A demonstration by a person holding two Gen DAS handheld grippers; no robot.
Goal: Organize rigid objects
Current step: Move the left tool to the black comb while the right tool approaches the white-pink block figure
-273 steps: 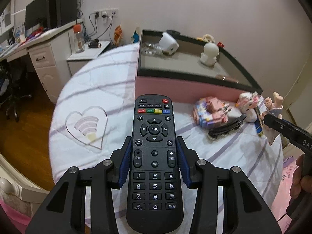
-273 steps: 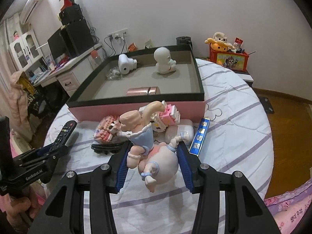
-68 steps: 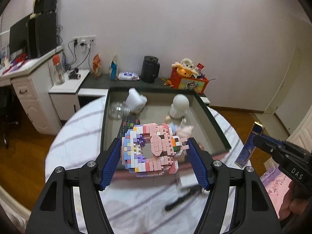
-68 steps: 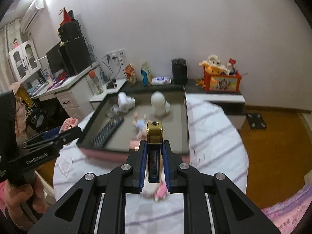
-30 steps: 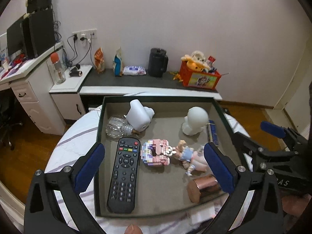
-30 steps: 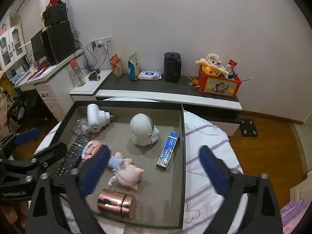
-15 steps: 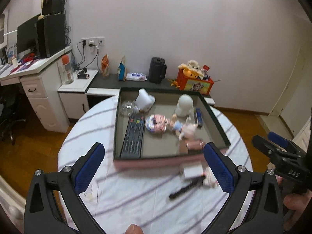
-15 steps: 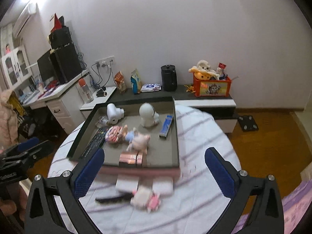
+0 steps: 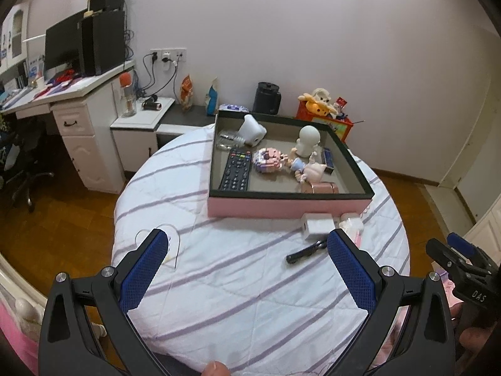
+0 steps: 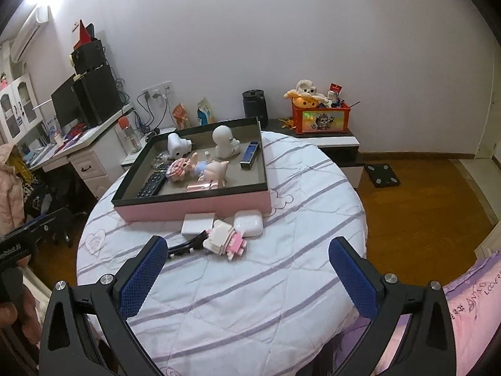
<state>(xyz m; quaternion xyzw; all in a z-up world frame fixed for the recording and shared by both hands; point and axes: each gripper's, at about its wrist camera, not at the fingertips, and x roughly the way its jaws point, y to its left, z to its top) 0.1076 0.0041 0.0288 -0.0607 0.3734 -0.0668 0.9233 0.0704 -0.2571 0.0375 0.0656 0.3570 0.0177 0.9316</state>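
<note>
My left claw (image 9: 247,269) and right claw (image 10: 250,274) hang released and empty at the bottom of each frame, above the striped bed (image 10: 250,288). At frame centre the pink-walled box (image 9: 281,208) holds the remote (image 9: 235,172), block figure (image 9: 268,160), doll (image 9: 305,169) and copper tin (image 9: 322,188). A white case (image 10: 248,223), pink block toy (image 10: 224,239) and black tool (image 9: 303,252) lie just beside its near wall.
</note>
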